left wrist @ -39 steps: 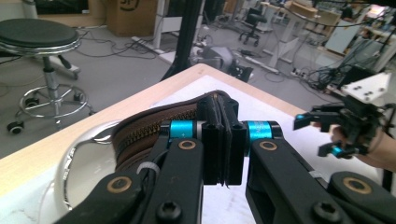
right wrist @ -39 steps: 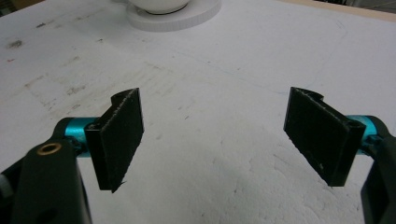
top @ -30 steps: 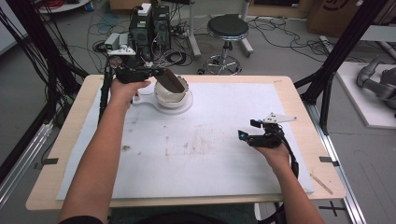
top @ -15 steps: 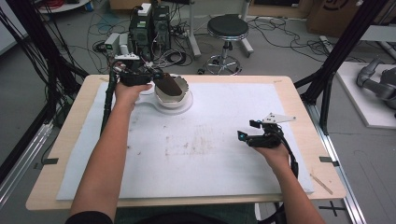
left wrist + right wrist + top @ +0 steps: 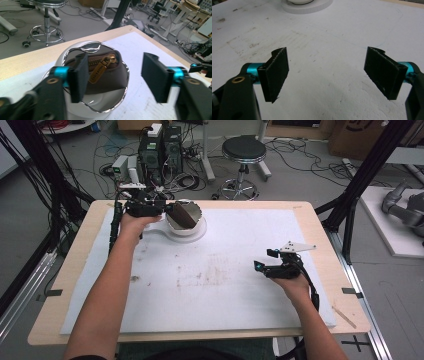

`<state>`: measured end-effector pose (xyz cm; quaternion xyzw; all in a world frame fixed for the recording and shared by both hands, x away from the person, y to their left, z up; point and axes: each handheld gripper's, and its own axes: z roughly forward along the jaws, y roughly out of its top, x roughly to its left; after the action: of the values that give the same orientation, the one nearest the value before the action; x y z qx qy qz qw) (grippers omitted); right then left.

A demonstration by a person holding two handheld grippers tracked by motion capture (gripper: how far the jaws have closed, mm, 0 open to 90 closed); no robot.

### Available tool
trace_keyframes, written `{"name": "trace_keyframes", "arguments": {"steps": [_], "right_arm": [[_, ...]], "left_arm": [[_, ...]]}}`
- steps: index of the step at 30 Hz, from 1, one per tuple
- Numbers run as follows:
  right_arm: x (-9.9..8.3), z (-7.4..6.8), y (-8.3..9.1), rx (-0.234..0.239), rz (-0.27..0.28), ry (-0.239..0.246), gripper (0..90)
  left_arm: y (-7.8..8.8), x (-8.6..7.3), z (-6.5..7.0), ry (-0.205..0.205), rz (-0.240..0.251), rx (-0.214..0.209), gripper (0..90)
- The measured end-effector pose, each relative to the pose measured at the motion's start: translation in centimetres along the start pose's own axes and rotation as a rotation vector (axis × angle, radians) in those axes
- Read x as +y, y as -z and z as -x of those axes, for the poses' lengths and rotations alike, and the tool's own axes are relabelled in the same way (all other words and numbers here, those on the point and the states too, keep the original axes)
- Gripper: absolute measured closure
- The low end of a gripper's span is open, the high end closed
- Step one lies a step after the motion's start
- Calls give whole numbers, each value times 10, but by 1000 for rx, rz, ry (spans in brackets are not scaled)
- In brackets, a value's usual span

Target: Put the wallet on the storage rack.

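- My left fingers [image 5: 117,80] are standing released, having just been opening. One pad [image 5: 79,77] is sitting in front of the brown zip pouch [image 5: 105,77] and the other is hanging out over bare white sheet, neither pressing on it.
- I judge I am letting the pouch go here: it is leaning on edge inside the shiny bowl [image 5: 126,75], directly beyond my left fingers, its brass zip pull [image 5: 100,70] facing me.
- The bowl's wavy rim is propping the pouch, so it is staying tilted rather than lying flat; that rim is also the nearest thing my left pad could catch.
- The bowl is sitting on a white round base [image 5: 187,231], near the far left corner of the surface [image 5: 320,220].
- My right fingers [image 5: 327,72] are hanging spread wide with nothing between them, well apart from the bowl, seemingly waiting clear of the work.
- Just under my right fingers the white sheet [image 5: 332,35] is showing faint smudges; farther ahead the base's edge is peeking in.
- Past the far edge of the surface, beyond my left fingers, a black stool [image 5: 243,150] and loose cables are lying on the floor, clear of my reach.
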<state>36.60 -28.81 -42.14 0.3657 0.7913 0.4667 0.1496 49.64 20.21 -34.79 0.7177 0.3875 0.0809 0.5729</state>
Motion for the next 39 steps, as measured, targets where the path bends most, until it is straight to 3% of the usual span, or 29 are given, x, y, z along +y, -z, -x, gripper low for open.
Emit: {"name": "trace_keyframes", "arguments": {"steps": [8,24,27,39], "right_arm": [[0,-1,1,-4,1,-1,202],[0,0,2,-8,4,-4,202],[0,0,2,-6,3,-5,202],[0,0,2,-6,5,-8,202]], "left_arm": [[18,-6,15,-14,32,-74,262],[51,-38,46,-51,46,-191,227],[56,-48,52,-74,39,-178,220],[72,-80,59,-93,23,-180,201]]}}
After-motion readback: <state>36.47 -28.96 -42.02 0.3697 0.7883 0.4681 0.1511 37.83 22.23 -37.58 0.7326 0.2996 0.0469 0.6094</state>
